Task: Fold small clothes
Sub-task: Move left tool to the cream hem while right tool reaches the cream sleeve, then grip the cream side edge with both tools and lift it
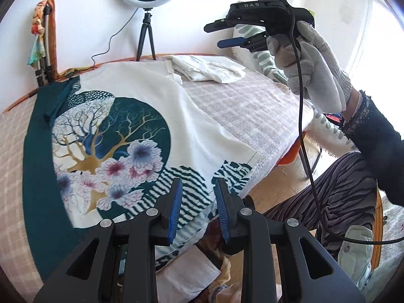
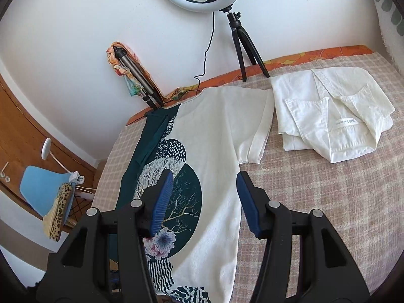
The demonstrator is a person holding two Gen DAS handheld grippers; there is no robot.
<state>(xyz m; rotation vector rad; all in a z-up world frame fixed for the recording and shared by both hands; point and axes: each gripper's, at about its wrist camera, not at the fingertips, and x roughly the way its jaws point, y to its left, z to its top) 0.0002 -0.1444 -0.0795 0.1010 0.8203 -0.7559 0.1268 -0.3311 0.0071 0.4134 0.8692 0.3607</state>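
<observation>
White printed top (image 2: 214,131) lies flat; left view alone shows gloved hand (image 1: 310,63) raising parted right gripper (image 1: 219,34); left gripper (image 1: 198,202) parted, empty.

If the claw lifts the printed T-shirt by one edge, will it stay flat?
Probably not. The printed T-shirt lies limp and follows the bed, so it should droop. Its hem already hangs over the edge, so it may slide.

Bright daylight | window (image 1: 373,25) glare (blown out) | fisheye-bent edges
</observation>
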